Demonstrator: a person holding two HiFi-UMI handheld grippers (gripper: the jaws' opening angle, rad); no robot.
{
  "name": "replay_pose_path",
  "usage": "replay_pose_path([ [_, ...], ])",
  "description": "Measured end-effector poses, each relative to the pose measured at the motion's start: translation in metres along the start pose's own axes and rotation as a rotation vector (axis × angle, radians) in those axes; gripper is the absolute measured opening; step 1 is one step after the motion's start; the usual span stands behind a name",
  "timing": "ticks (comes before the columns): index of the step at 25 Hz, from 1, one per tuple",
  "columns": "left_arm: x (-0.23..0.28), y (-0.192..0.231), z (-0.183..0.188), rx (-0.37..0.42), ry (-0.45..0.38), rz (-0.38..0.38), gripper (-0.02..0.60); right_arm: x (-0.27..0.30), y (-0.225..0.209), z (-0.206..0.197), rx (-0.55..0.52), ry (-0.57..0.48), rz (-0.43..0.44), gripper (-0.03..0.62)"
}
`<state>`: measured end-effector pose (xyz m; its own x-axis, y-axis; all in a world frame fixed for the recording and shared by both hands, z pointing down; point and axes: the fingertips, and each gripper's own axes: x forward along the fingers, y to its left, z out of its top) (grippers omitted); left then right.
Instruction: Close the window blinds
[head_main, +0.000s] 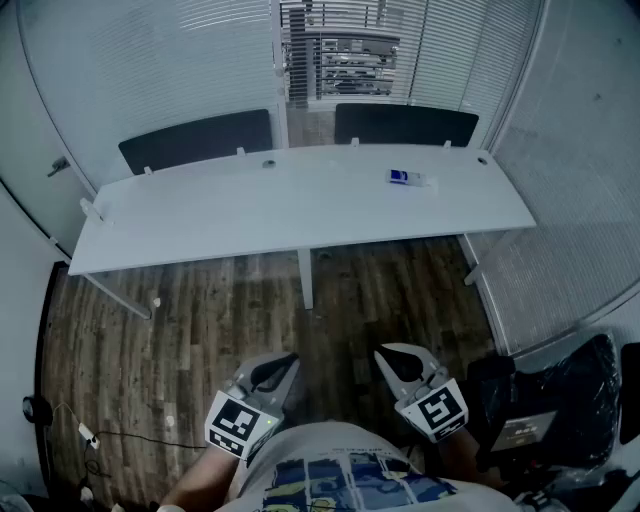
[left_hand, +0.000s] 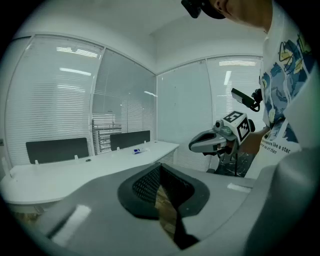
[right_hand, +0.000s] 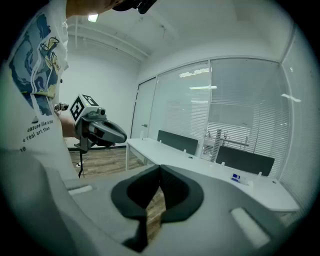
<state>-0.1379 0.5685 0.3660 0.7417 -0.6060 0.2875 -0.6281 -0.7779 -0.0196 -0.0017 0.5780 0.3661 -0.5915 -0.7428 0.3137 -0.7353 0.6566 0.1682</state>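
Blinds (head_main: 345, 55) are at the top middle of the head view, past the desk (head_main: 300, 215); that strip looks see-through, with shelving showing behind it, while the panels either side look shut already; how would you go at it? — rob_n

Both claws are well off it, low in the frame by the person's shirt; left gripper (head_main: 285, 365) has its jaws pressed together on nothing; right gripper (head_main: 390, 358) is the same, pads meeting, empty; so step one is just getting there, I reckon; walk round or lean over the desk, and mind the little blue-and-white thing (head_main: 408, 178) on it; can't make out a wand or cord from here, so find that first; open one claw before reaching, pinch the control squarely, then turn or pull slow so the slats don't jam. — tilt_fan
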Motion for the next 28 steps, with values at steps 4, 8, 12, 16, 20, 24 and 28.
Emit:
replay_pose_path([
  [4,0.004,-0.014,-0.001,0.004,0.005,-0.014,0.005,-0.013,0.002,-0.004,0.016,-0.008,-0.007,0.003],
  [8,0.015,-0.030,0.006,0.036,-0.011,-0.018,0.005,-0.029,-0.010,-0.005,0.032,-0.037,-0.029,0.003],
  [12,0.015,-0.035,0.006,0.037,0.000,-0.024,0.005,-0.032,-0.010,-0.008,0.059,-0.025,-0.017,0.003],
  [16,0.018,-0.038,0.004,0.037,0.012,-0.026,0.005,-0.030,-0.008,-0.009,0.055,-0.025,0.009,0.003],
  [20,0.023,-0.039,0.005,0.034,0.014,-0.021,0.005,-0.027,-0.007,-0.014,0.068,-0.018,0.030,0.003],
  [24,0.022,-0.032,-0.002,0.000,0.024,0.001,0.005,-0.017,-0.006,-0.019,0.061,-0.008,0.061,0.003],
  [28,0.032,-0.023,-0.009,-0.004,0.051,-0.005,0.005,-0.009,-0.018,-0.021,0.080,-0.009,0.048,0.003],
])
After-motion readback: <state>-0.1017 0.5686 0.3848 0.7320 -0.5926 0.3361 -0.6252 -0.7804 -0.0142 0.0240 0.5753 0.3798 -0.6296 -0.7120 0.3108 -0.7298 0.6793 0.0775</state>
